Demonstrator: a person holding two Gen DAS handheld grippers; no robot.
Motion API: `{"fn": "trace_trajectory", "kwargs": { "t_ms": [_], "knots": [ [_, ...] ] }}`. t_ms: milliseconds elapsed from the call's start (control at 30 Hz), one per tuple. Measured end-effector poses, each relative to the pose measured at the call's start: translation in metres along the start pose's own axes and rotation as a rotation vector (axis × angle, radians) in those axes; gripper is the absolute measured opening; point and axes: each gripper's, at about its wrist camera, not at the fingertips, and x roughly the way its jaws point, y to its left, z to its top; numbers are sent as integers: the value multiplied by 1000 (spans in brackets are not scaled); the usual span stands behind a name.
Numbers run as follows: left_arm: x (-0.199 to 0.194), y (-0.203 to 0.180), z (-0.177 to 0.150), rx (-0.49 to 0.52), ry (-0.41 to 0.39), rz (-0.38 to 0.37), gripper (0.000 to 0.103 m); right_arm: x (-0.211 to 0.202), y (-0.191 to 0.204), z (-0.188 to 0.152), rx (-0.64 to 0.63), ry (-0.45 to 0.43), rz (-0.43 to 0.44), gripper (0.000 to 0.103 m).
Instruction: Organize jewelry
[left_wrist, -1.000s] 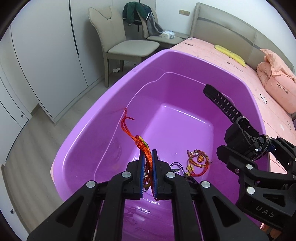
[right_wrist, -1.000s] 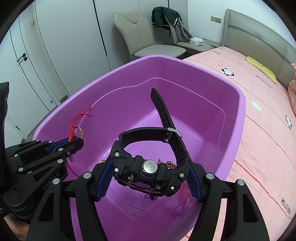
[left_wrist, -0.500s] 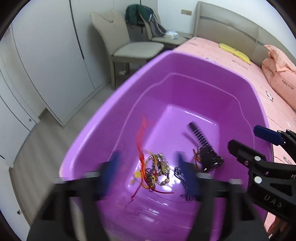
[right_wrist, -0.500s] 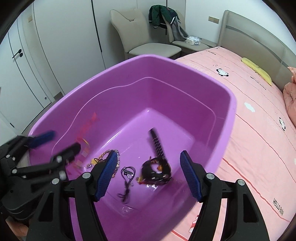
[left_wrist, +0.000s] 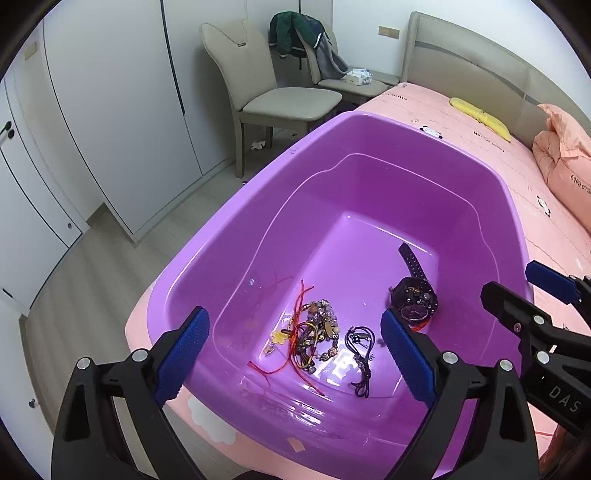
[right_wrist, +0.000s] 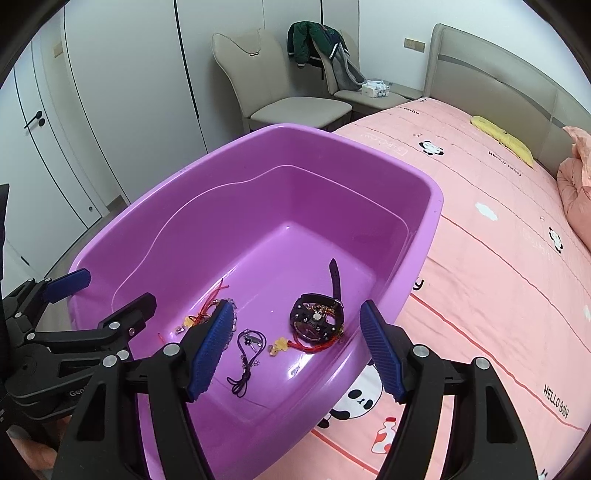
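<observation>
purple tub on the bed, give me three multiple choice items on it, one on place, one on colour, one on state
1. Where does the black watch lie?
A. in the purple tub
B. on the bed sheet
C. on the chair

2. What colour are the gripper pads?
A. red
B. blue
C. white

3. How do the left gripper and right gripper stand?
A. both shut on jewelry
B. one holds the watch
C. both open, holding nothing

Answers: 1 A, the watch rests on the tub floor; 2 B, the ribbed pads are blue; 3 C, nothing sits between either pair of jaws.
</observation>
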Motion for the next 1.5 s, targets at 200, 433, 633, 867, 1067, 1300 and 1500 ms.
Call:
{"fn": "trace_trajectory", "kwargs": {
  "t_ms": [200,433,633,867,1067,1300,1500],
  "knots": [
    [-7,3,2,-27,-11,2,92,-7,0,0,0,-11,1,68],
    [-16,2,3,-26,-26,18,93,-16,-3,-2,11,-29,5,68],
    [-24,4,6,-37,-33,63,94,-22,-8,-6,22,-28,11,68],
    [-32,9,8,-67,-43,75,95,-27,-13,-11,40,-28,14,68],
    [-37,7,6,-60,-46,79,95,-33,-14,-13,47,-38,10,68],
    [-38,7,5,-61,-45,75,95,-41,-14,-12,52,-49,6,68],
    [-40,6,3,-62,-45,75,95,-45,-16,-13,57,-53,8,68]
  ]
}}
